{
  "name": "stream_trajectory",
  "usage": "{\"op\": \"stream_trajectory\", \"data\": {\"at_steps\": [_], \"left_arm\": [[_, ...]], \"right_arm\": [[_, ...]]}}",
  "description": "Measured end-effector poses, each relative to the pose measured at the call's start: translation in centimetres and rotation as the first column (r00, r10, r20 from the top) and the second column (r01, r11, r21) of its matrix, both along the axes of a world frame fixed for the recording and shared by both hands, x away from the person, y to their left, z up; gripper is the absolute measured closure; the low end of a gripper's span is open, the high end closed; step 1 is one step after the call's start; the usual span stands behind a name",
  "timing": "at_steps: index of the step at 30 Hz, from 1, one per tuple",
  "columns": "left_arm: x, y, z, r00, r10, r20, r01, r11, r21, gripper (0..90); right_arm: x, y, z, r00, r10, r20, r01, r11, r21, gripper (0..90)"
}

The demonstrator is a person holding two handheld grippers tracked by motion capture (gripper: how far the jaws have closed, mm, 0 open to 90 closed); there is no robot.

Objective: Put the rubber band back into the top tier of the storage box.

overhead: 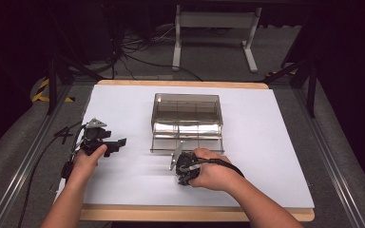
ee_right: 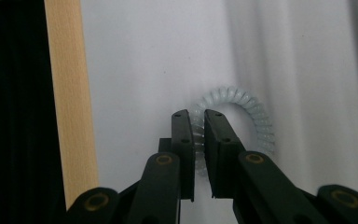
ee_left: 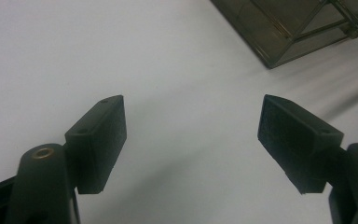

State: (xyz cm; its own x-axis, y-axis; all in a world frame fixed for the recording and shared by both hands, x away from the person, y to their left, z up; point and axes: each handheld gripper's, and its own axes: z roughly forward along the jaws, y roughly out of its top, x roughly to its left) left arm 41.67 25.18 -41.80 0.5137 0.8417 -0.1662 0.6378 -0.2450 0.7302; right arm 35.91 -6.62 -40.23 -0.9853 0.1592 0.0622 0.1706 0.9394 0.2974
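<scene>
Right tongs (ee_right: 199, 140) pinched on a pale coiled hair tie (ee_right: 256, 119) just before the smoky plastic organiser box (overhead: 187, 121), left tongs (ee_left: 191, 140) spread wide over bare bench (overhead: 266, 142) left of that box

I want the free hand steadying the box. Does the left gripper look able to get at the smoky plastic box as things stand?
Probably yes. The left gripper has its jaws open with nothing between them, and only bare white tabletop lies between it and the smoky plastic box.
</scene>
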Motion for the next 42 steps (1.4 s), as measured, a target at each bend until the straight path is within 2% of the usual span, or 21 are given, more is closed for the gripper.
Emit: {"op": "stream_trajectory", "data": {"at_steps": [11, 19, 42], "left_arm": [[0.0, -0.1, 0.0, 1.0, -0.001, 0.0, 0.001, 1.0, -0.003, 24.5], [0.2, -0.3, 0.0, 1.0, -0.009, 0.0, 0.009, 1.0, 0.001, 24.5], [0.4, -0.5, 0.1, 0.9999, -0.012, 0.005, 0.012, 0.9999, 0.003, 24.5]], "right_arm": [[-0.4, -0.4, 2.0, 0.9999, 0.008, 0.009, -0.008, 0.999, 0.032, 83.7], [-0.5, -1.1, 3.3, 0.9996, -0.028, 0.006, 0.028, 0.998, 0.059, 83.7], [-0.4, -2.3, 7.2, 0.9968, -0.078, 0.014, 0.076, 0.989, 0.124, 83.7]]}}
